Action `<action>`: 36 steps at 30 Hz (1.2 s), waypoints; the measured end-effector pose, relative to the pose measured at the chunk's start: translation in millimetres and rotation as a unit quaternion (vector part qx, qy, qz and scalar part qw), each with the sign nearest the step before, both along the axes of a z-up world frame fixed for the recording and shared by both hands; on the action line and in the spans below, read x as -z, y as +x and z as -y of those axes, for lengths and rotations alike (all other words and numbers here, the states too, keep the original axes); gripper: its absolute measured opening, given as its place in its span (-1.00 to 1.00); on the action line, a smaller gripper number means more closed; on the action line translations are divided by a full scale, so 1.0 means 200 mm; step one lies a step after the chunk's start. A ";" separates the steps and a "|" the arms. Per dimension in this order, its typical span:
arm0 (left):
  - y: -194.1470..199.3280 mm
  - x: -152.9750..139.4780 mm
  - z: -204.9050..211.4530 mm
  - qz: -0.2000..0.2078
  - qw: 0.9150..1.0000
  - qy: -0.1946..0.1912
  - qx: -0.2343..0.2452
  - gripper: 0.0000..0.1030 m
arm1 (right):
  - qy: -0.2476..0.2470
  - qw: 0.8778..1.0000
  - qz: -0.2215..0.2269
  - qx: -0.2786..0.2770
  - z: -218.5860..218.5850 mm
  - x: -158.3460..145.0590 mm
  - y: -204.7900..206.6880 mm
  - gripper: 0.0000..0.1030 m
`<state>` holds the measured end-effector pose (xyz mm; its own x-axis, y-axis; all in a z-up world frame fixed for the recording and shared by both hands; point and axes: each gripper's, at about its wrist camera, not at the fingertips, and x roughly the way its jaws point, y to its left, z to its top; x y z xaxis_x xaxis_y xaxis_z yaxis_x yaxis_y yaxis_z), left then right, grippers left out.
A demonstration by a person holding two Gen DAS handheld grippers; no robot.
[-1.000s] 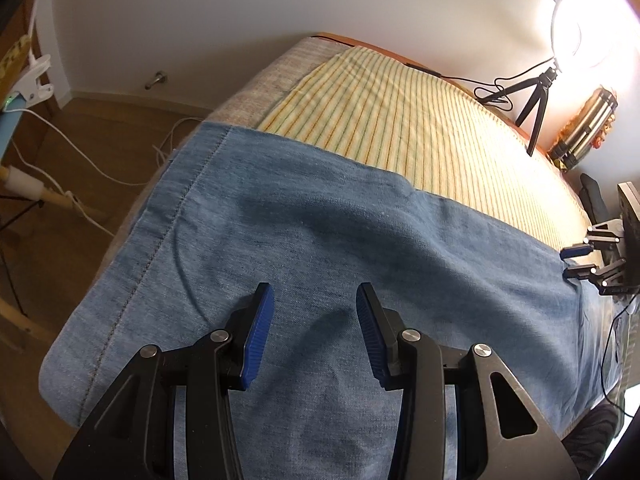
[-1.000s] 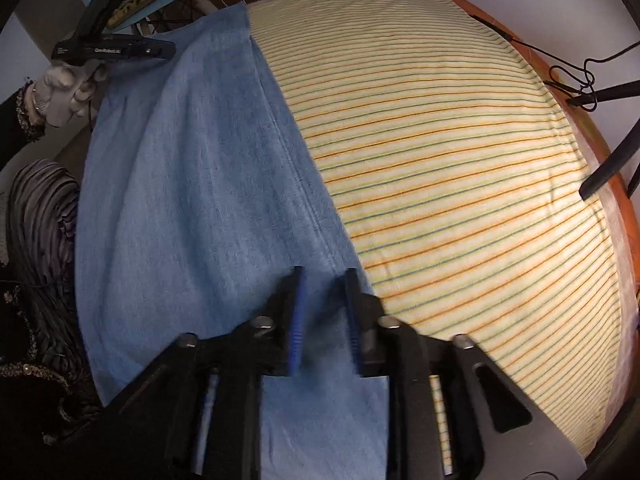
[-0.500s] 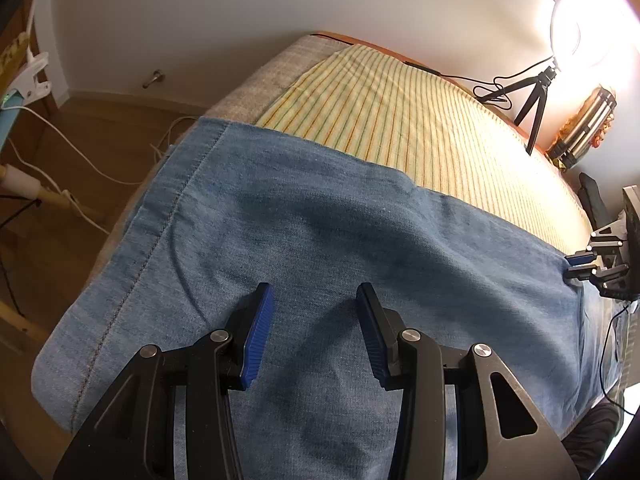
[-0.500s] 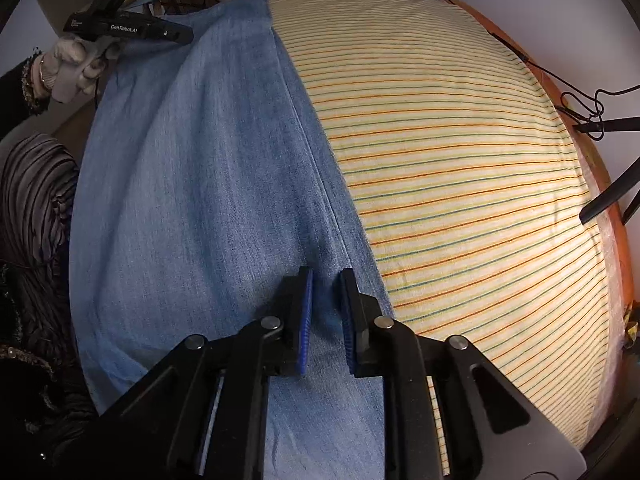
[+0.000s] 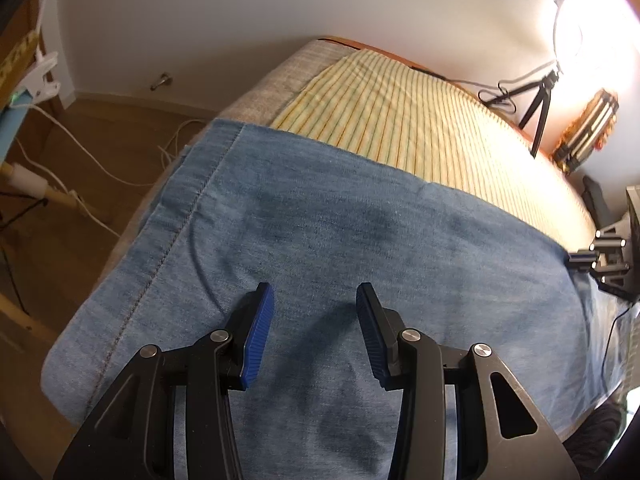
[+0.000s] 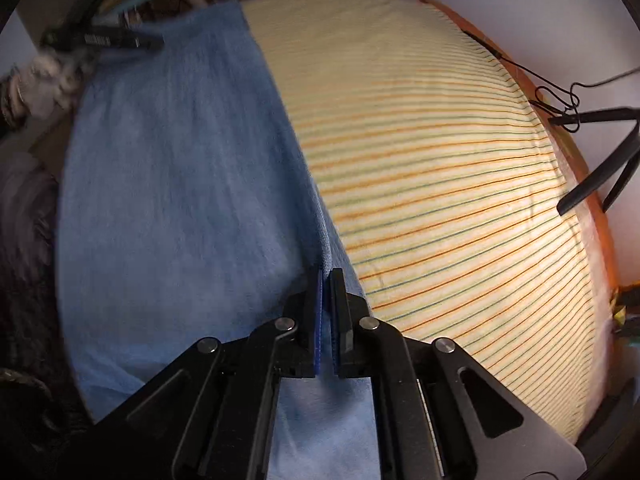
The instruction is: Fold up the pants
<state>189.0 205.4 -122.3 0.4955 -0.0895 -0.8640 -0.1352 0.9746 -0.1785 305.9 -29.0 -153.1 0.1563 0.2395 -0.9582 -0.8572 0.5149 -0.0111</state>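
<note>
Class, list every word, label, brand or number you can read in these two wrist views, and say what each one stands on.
White lettering on the side of the left claw, seen from the right wrist view: blurred, not readable.
Nothing else: no text shows on the denim pants, the striped sheet, the ring light or the right claw.

White wall (image 5: 200,12) behind bed. Wood floor (image 5: 80,140) at left, white cables (image 5: 120,176) trailing across it. Bed covered by yellow striped sheet (image 6: 440,160); grey mattress edge (image 5: 272,80) exposed at far corner; orange frame edge (image 6: 600,216) along wall side. Ring light (image 5: 572,28) glowing at upper right, on black tripod (image 5: 538,108). White clamp (image 5: 42,76) at left edge.
</note>
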 end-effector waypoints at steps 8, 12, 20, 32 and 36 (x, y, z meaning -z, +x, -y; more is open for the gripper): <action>-0.18 -0.16 -0.33 0.026 0.995 -0.041 -0.084 -0.19 | 0.056 0.997 0.015 0.041 0.04 -0.22 -0.04 -0.18; -0.31 -0.23 -0.50 0.036 0.988 -0.091 -0.120 -0.15 | 0.075 0.995 0.008 0.065 0.05 -0.32 -0.09 -0.18; -0.30 -0.52 -0.59 0.069 0.985 -0.116 -0.104 -0.15 | 0.098 0.990 0.028 0.094 0.05 -0.47 -0.24 -0.18; -0.36 -1.45 -0.88 0.167 0.979 -0.033 -0.115 0.07 | 0.115 0.986 0.060 0.103 -0.08 -0.74 -0.39 -0.18; -0.47 -1.39 -0.83 0.147 0.984 -0.009 -0.100 0.09 | 0.135 0.981 0.057 0.127 -0.12 -0.78 -0.41 -0.17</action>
